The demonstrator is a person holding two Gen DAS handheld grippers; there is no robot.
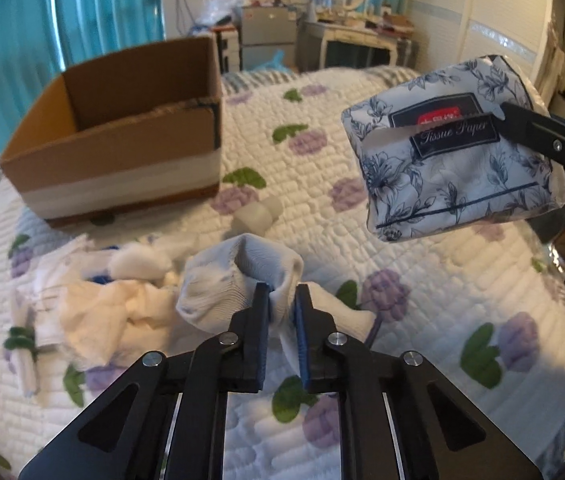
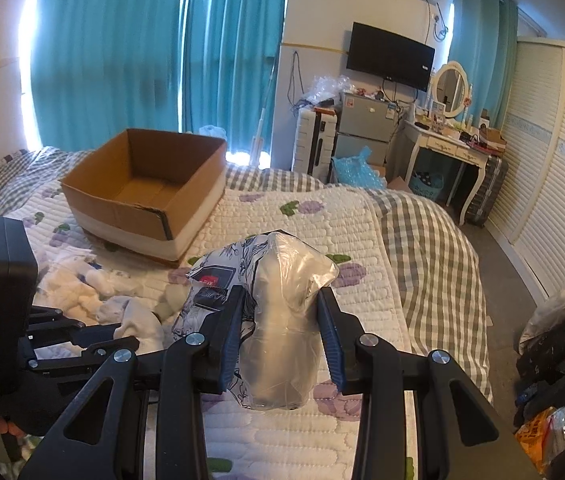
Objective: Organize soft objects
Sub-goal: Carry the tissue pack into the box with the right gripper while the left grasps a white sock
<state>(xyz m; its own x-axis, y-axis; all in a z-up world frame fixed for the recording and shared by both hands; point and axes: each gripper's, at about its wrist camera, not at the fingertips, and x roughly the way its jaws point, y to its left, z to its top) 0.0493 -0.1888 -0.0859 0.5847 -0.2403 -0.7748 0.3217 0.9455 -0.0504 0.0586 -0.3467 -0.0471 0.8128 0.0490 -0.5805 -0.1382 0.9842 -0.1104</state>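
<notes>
My left gripper (image 1: 282, 292) is shut on the cuff of a pale white sock (image 1: 238, 280) lying on the quilted bed; it also shows in the right wrist view (image 2: 138, 324). My right gripper (image 2: 278, 300) is shut on a floral tissue paper pack (image 2: 278, 320) and holds it above the bed; the pack shows at the right of the left wrist view (image 1: 458, 152). An open cardboard box (image 1: 122, 136) stands on the bed beyond, also in the right wrist view (image 2: 150, 192).
A heap of white cloths and socks (image 1: 94, 304) lies left of the held sock. A small white roll (image 1: 256, 216) lies near the box. The flowered quilt (image 1: 422, 320) covers the bed. A dresser, fridge and wardrobe (image 2: 554, 160) stand beyond.
</notes>
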